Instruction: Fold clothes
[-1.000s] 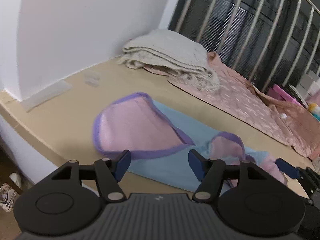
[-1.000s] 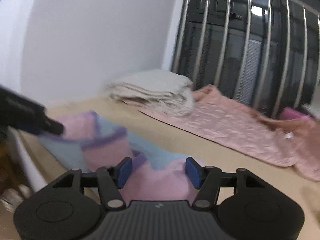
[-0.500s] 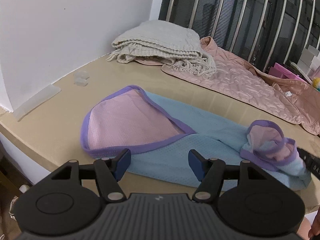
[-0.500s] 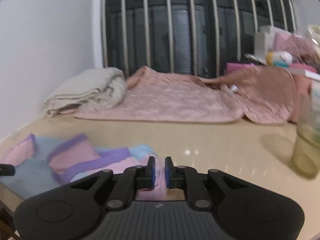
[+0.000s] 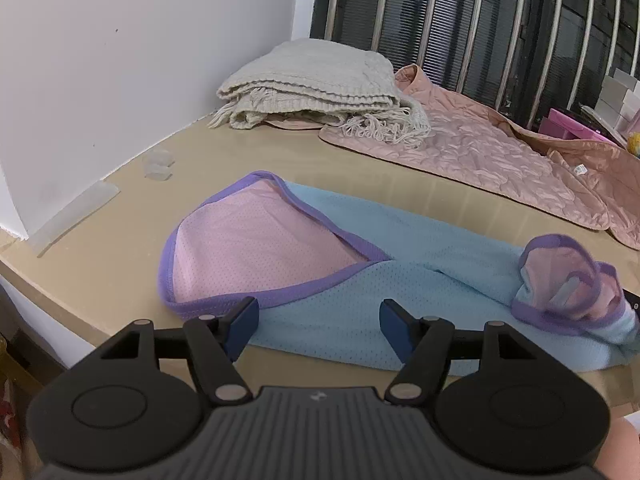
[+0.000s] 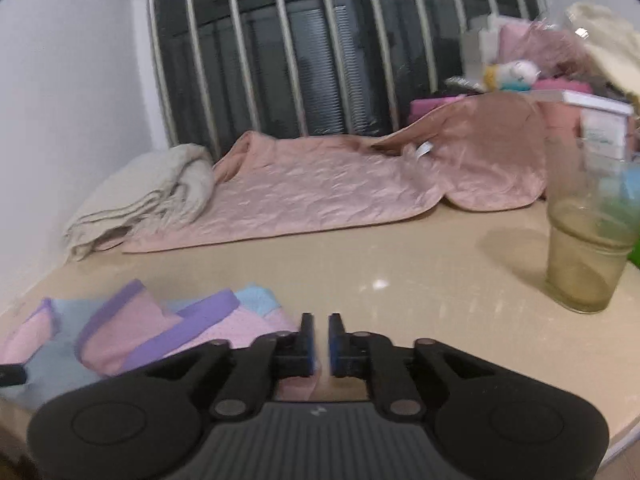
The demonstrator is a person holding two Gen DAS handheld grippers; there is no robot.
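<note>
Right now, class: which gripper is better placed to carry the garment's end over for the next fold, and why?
Right. The right gripper is nearly closed at the blue and pink garment end; the left gripper hangs open, gripping nothing.

From the left wrist we look low over the table's near edge toward the wall corner. From the right wrist we face the barred window [image 6: 304, 52]. We see the pink quilt [image 5: 480, 152] [image 6: 320, 192] in both.
</note>
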